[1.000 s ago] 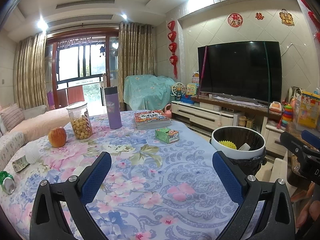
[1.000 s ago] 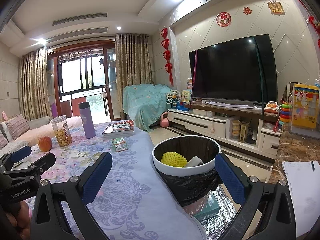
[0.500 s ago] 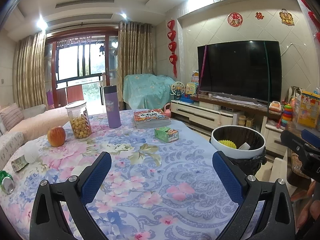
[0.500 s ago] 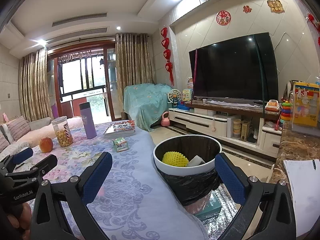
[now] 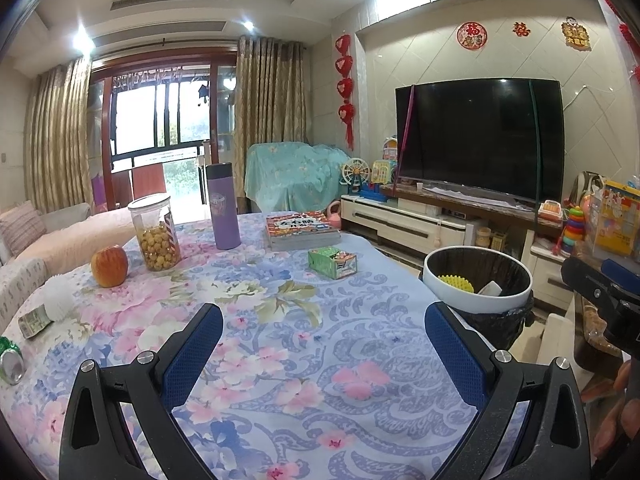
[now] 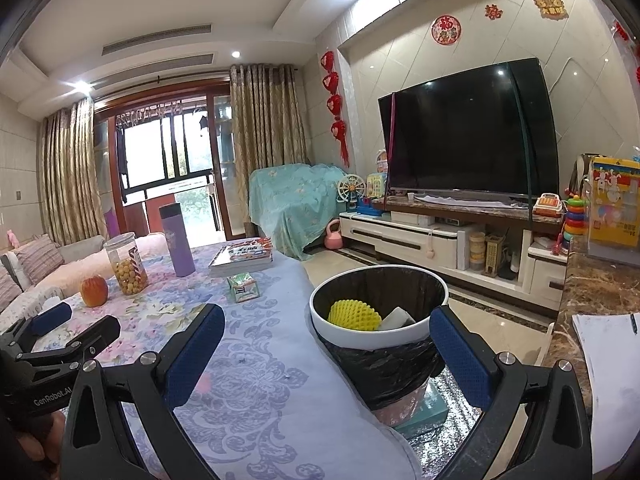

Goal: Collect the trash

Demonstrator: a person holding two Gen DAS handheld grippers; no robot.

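Floral-clothed counter (image 5: 320, 340) with trash bin (image 6: 378, 334) just beside its right edge; yellow foam net (image 6: 354, 315) lies inside the bin. Green carton (image 5: 332, 263) lies on the counter, left of the bin. Left gripper (image 5: 324, 344) and right gripper (image 6: 326, 344): jaws wide, empty.
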